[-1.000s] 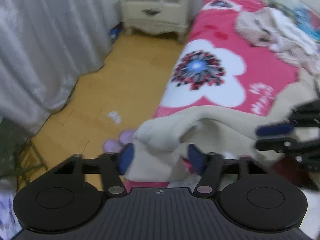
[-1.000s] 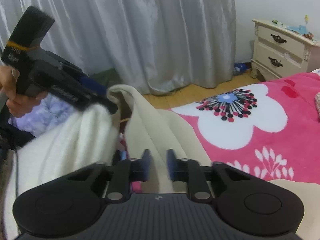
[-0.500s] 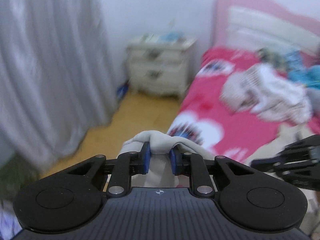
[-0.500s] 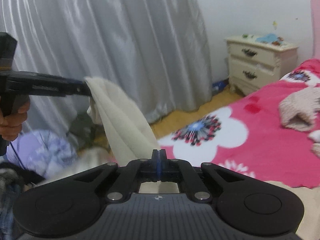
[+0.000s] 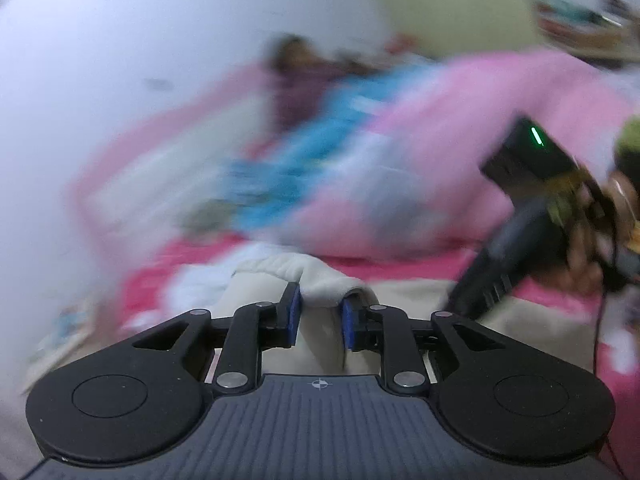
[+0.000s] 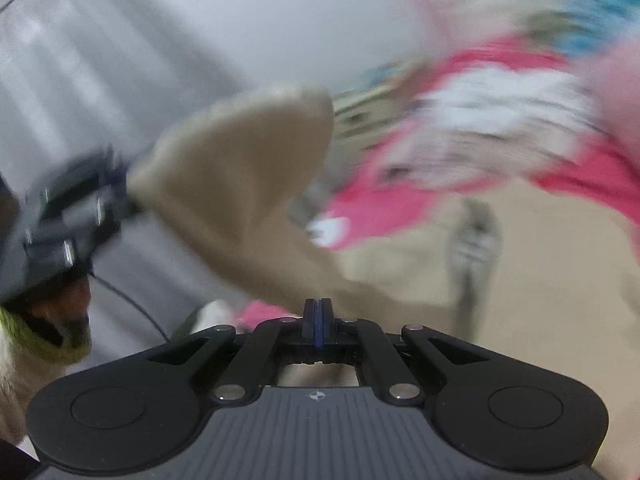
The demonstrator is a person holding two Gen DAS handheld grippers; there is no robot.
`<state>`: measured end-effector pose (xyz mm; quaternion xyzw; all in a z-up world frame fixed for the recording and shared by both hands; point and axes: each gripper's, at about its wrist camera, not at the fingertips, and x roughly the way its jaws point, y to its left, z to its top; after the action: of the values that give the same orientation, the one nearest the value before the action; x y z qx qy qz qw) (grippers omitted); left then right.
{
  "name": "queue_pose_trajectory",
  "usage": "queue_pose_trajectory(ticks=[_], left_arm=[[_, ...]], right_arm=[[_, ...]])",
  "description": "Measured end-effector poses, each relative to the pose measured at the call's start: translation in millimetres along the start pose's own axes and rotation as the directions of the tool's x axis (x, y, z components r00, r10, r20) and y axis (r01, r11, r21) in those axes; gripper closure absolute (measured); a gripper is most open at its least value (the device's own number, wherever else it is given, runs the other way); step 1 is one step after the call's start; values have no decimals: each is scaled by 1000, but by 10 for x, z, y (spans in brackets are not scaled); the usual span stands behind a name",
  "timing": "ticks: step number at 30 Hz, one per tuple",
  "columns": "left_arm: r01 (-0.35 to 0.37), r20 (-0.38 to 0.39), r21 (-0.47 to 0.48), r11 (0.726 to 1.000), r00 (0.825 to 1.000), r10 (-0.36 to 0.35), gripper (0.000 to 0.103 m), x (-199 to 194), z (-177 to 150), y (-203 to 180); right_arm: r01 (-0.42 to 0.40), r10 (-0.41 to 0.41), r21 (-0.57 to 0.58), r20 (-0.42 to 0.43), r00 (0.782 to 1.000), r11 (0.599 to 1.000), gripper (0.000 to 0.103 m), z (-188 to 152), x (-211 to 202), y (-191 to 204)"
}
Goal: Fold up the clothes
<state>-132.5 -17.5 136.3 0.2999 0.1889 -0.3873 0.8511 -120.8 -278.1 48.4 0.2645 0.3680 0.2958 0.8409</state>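
Both views heavily motion-blurred. Left gripper [image 5: 319,316] pinches a bunched fold of the cream garment [image 5: 308,276] between its blue pads, jaws narrow. Right gripper [image 6: 318,320] has its jaws pressed flat together – cream cloth lies right behind the tips, but I cannot tell if any is caught. Garment hangs between the two grippers over the bed [image 6: 380,208] – red-pink blanket with white pattern. Grey curtain [image 6: 60,92] left, pale wall [image 5: 100,40] behind, pink and blue bedding [image 5: 440,128] heaped further back.
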Motion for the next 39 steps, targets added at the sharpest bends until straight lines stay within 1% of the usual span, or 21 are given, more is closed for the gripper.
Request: queue_pose_trajectory(ticks=[2, 4, 7, 9, 11, 12, 13, 15, 17, 19, 21, 22, 25, 26, 27, 28, 30, 32, 34, 36, 39], left_arm=[[126, -79, -1, 992, 989, -125, 62, 483, -44, -285], [206, -175, -48, 977, 962, -211, 59, 881, -180, -486], [268, -244, -160, 950, 922, -301, 56, 1115, -435, -565], [264, -249, -252, 931, 912, -326, 47, 1123, -584, -514], [209, -263, -331, 920, 916, -303, 44, 1077, -740, -450], [174, -275, -373, 911, 917, -287, 44, 1047, -822, -415], [131, -290, -424, 896, 918, -271, 44, 1020, -921, -370], [38, -321, -525, 850, 916, -240, 44, 994, -1127, -261], [-52, -350, -620, 783, 911, -217, 43, 959, -1334, -158], [-118, -356, -720, 684, 909, -218, 43, 887, -1538, -86], [-152, -351, -768, 622, 912, -211, 43, 830, -1660, -46], [-165, -351, -777, 607, 914, -202, 43, 806, -1698, -39], [-217, -373, -779, 588, 914, -158, 43, 781, -1801, -1], [-243, -388, -771, 589, 912, -131, 43, 777, -1826, 9], [-276, -411, -745, 608, 907, -92, 43, 772, -1834, -2], [-309, -437, -702, 641, 898, -46, 43, 772, -1821, -34], [-361, -479, -583, 728, 876, 51, 43, 816, -1747, -114], [-385, -496, -445, 808, 858, 136, 43, 896, -1673, -217], [-379, -500, -308, 873, 845, 191, 43, 1002, -1626, -350], [-348, -501, -159, 924, 835, 228, 43, 1132, -1619, -494], [-297, -485, 67, 953, 825, 291, 44, 1312, -1653, -721]], right_arm=[[56, -60, 142, 22, 998, 988, 103, -219, -245, -460], [141, -147, 243, 10, 989, 960, 103, -432, -365, -853], [199, -200, 333, -29, 979, 922, 101, -562, -436, -1191], [192, -190, 344, -40, 981, 919, 99, -522, -449, -1283], [184, -177, 324, -49, 983, 928, 96, -419, -419, -1293], [188, -179, 316, -56, 982, 930, 88, -382, -379, -1292], [196, -185, 309, -67, 981, 931, 76, -346, -324, -1298], [235, -220, 321, -83, 972, 918, 69, -273, -269, -1308], [278, -260, 349, -100, 960, 895, 65, -315, -255, -1370], [321, -301, 390, -115, 947, 863, 61, -430, -305, -1472], [353, -336, 414, -116, 935, 839, 60, -508, -332, -1529], [377, -363, 416, -117, 925, 828, 60, -542, -366, -1526], [420, -413, 405, -109, 904, 812, 57, -593, -403, -1509], [421, -415, 392, -105, 904, 818, 57, -595, -403, -1472], [426, -418, 353, -102, 903, 833, 57, -586, -391, -1397], [437, -427, 286, -100, 899, 853, 57, -565, -367, -1291], [452, -445, 91, -86, 891, 887, 57, -525, -272, -1024], [424, -442, -167, -83, 893, 890, 57, -528, -79, -707], [363, -430, -405, -87, 899, 839, 57, -600, 135, -421], [284, -414, -601, -87, 906, 747, 57, -728, 342, -183], [201, -402, -751, -93, 911, 629, 57, -868, 576, 29]])
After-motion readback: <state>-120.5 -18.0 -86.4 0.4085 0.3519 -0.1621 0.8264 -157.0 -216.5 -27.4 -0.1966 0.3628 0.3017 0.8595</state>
